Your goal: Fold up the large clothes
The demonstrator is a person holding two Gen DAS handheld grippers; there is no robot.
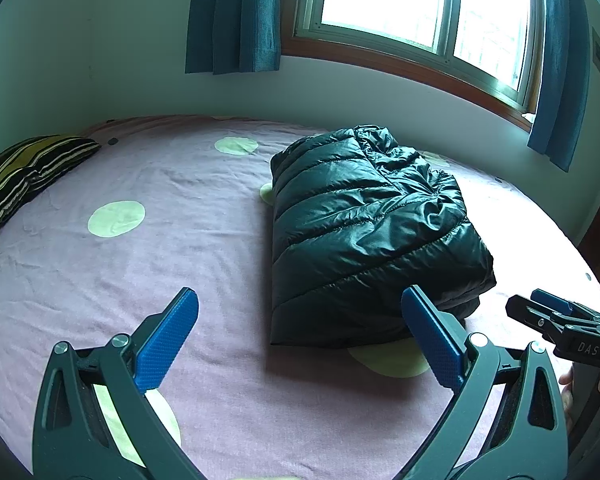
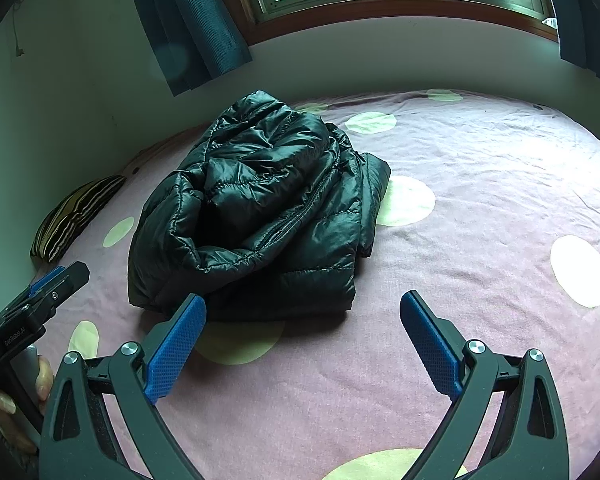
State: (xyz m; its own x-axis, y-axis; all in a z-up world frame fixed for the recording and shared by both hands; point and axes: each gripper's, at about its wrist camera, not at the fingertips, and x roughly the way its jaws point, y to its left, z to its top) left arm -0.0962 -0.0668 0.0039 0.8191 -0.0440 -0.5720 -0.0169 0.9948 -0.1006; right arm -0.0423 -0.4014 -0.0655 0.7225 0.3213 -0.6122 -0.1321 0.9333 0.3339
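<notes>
Nearest the lens in the left wrist view, the left gripper [image 1: 300, 312] shows its two dark grey arms with blue textured pads spread wide apart, holding nothing, hovering above the mauve bedsheet with pale green dots [image 1: 140, 280]. Its right pad overlaps the near corner of the jacket in the picture; whether it touches the fabric cannot be told.

The right gripper [image 2: 303, 314] stands the same way in its own view: blue pads wide apart, empty, above the sheet. Its left pad sits in front of the jacket's near hem. Each gripper also appears at the edge of the other's view; the left one [image 2: 48, 284] is seen side-on, with fingers of a hand [image 2: 40, 376] wrapped around its handle.

The shiny black quilted puffer jacket [image 1: 372, 232] lies folded into a thick, roughly rectangular bundle on the bed, towards the window side. From the right wrist view the jacket [image 2: 260, 216] shows a rumpled upper layer, a zip line running down its front, and a puffy rolled edge on the left.

A black pillow with yellow and white stripes [image 1: 24, 176] lies at the far left edge of the bed, well apart from the jacket. Behind the bed, teal curtains [image 1: 232, 16] flank a bright wood-framed window [image 1: 420, 8].
</notes>
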